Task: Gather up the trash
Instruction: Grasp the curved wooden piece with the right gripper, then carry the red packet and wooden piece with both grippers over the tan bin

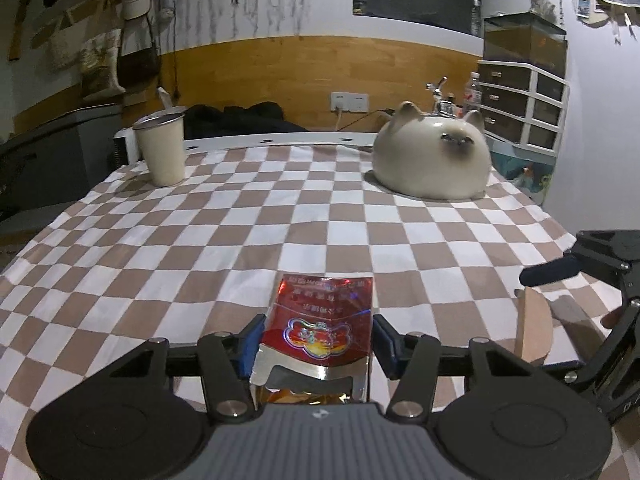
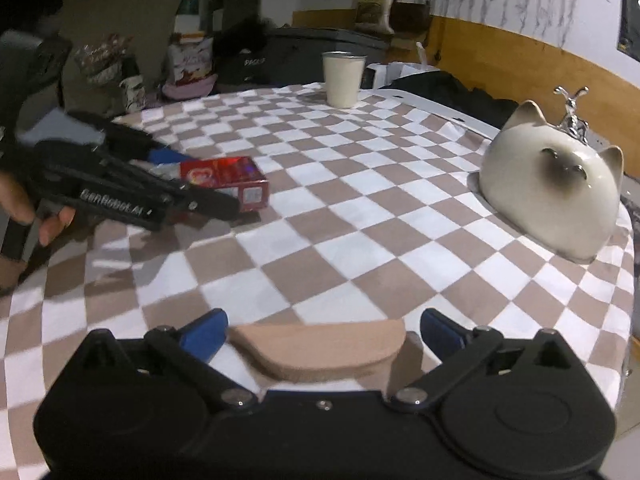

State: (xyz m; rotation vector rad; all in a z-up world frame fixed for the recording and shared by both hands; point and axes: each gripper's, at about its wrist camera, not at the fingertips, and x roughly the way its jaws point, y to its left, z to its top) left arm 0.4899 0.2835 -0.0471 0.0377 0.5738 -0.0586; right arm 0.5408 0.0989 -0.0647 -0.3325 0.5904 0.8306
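Inside torn red packet (image 1: 326, 322) (orange scraps)

A cream cup (image 1: 162, 151) and cat-shaped ceramic (image 1: 434, 156) stand on checkered cloth (image 1: 280, 216).

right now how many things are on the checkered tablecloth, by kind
red packet: 1, open-ended, between the left hand-held gripper fingers
tan half-round piece: 1, between the open right hand-held gripper fingers
cream cup: 1
cat-shaped ceramic figure: 1
total: 4
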